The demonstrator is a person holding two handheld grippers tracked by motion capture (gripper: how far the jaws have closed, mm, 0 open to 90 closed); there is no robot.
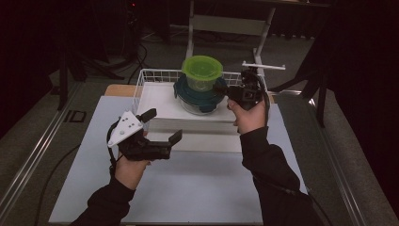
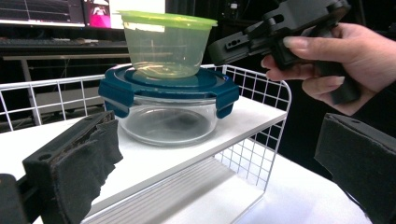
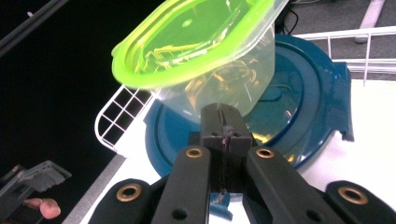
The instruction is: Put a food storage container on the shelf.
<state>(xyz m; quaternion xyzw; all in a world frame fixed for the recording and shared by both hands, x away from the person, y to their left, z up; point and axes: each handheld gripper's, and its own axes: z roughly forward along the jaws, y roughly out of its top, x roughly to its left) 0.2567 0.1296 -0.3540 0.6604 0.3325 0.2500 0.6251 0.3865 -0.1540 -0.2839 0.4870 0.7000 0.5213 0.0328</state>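
Green tub [image 1: 202, 71] sits on top of the blue lid [image 1: 200, 90] of the glass bowl [image 2: 166, 123], and the bowl stands on the white shelf [image 1: 160, 106] inside the wire basket [image 1: 141, 80]. My right claw [image 3: 223, 122] is pressed together with its tip at the lower wall of the tub, which looks tilted; whether it pinches the wall I cannot tell. My left claw [image 1: 162, 126] is spread wide and empty, in front of the shelf, apart from the bowl. I judge the work is at the start: the tub is not yet lifted off the bowl, and moving both containers remains.
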